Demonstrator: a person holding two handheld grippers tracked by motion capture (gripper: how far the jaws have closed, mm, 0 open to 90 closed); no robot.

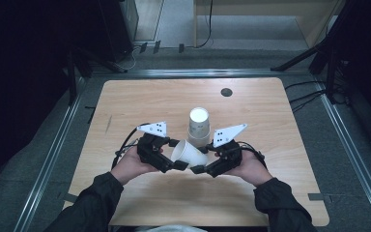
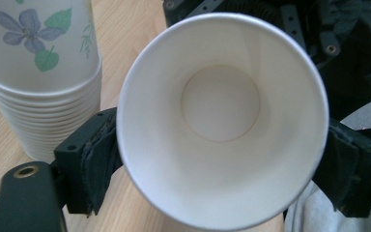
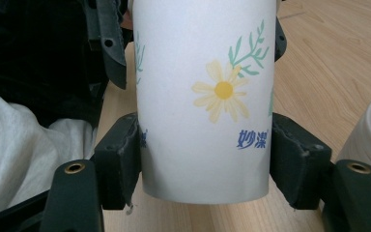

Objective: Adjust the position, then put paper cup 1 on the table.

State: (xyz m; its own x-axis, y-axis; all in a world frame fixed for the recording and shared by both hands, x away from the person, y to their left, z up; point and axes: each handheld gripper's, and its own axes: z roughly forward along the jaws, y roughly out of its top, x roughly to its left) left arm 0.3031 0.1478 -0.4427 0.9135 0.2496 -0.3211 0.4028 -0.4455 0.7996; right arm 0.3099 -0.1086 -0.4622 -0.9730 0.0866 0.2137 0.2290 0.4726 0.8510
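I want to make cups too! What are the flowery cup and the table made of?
The cup looks like thin matte paper: white wall, printed daisy, rolled rim. The table looks like wood or wood-look laminate, with pale grain lines and a smooth, low-sheen top.

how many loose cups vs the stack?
1 loose paper cup, on its side between both grippers, right gripper clamped on its wall, mouth toward the left gripper. The rest sit nested in the cup stack just behind; its count can't be told.

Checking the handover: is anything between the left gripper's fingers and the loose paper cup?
Nothing visible. The paper cup sits rim-first between the left gripper fingers, held near its base by the right gripper. The cup stack stands behind, apart.
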